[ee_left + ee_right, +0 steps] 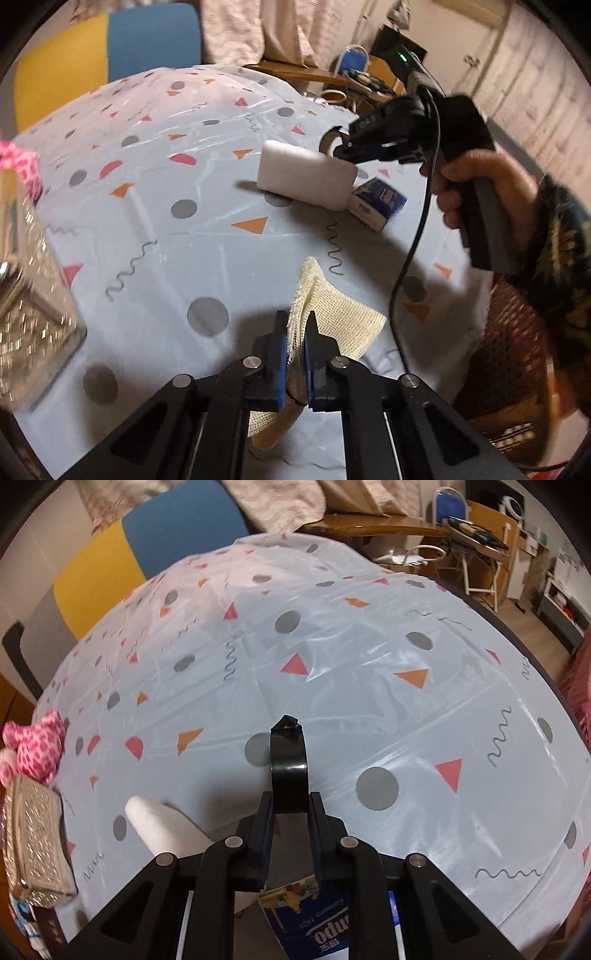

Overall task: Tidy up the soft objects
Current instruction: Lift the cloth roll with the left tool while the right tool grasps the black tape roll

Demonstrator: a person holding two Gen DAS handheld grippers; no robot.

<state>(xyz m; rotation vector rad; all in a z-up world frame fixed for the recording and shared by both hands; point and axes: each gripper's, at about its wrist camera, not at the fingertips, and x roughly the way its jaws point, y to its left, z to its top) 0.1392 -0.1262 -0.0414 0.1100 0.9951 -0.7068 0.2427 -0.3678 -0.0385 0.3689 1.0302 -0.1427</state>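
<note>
My left gripper (296,317) is shut on a cream mesh cloth (332,317); the cloth stands up between the blue pads and trails onto the table. A person's hand holds my right gripper (336,147) beyond it, at the top edge of a white foam block (306,177). In the right wrist view, my right gripper (290,801) is shut on a black loop of tape (288,768) that sticks up past the fingertips. The foam block (162,830) lies lower left of it. A blue and white tissue pack (314,919) lies under the jaws, and it shows beside the block as the same tissue pack (380,203).
A patterned plastic tablecloth (406,627) covers the round table. A pink spotted plush toy (33,749) and a glittery pouch (33,849) sit at the left edge. A yellow and blue chair (147,542) stands behind the table. A woven brown seat (509,332) is at the right.
</note>
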